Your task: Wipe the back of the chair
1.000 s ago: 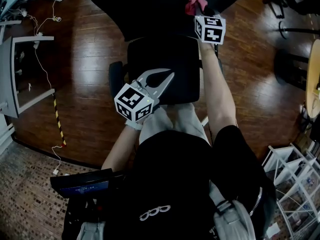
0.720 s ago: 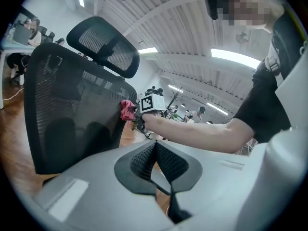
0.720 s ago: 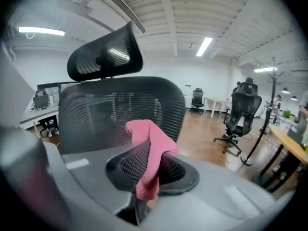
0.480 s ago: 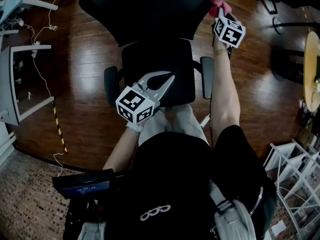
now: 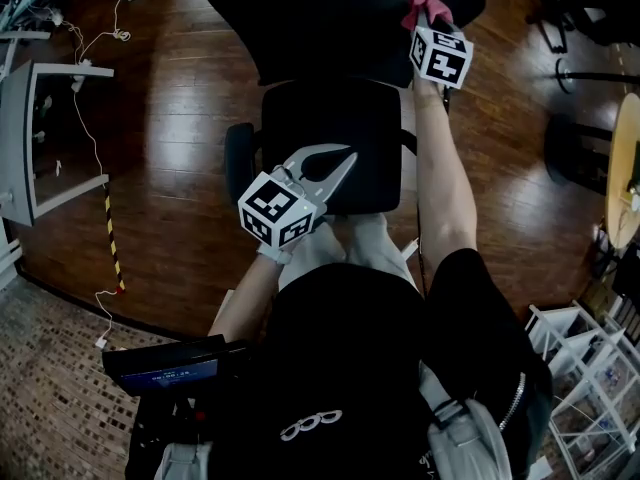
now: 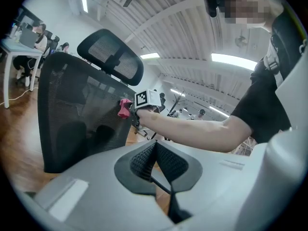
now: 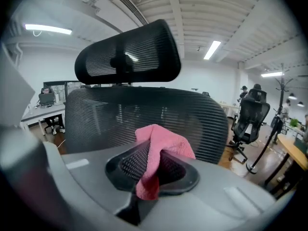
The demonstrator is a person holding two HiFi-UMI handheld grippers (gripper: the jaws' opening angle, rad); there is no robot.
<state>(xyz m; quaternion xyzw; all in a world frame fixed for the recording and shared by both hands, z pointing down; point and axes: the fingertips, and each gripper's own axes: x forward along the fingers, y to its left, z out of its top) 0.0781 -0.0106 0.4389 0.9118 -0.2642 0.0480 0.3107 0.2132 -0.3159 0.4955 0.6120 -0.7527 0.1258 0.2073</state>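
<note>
I am pinching the crumpled pink cloth (image 7: 162,146) between the fingers of my right gripper (image 7: 150,171). I am holding it at the upper right of the head view, against or just beside the right-hand part of the black mesh chair back (image 7: 96,124), below the black mesh headrest (image 7: 127,49). I cannot tell whether it is pressing on the mesh. My left gripper (image 5: 336,162) is hanging over the black padded seat (image 5: 330,118) in the middle of the head view, its fingers pressed together on nothing.

The main risk, I judge, is the chair itself. It is likely turning or rolling freely, and nothing is bracing it, so a firm push may be swinging the back away from the cloth. The cloth is bunched and caught only by a fold, so the ribbed mesh could be dragging it out of my fingers. The side edge of the back is close on the right, and a long stroke that way could be sliding off it into air.

Room is looking good: the dark wooden floor (image 5: 170,158) is lying open on both sides of the chair. A thin white cable (image 5: 88,138) is trailing at the left, well apart. Another black office chair (image 7: 250,114) is standing off to the right, beyond reach of my strokes
</note>
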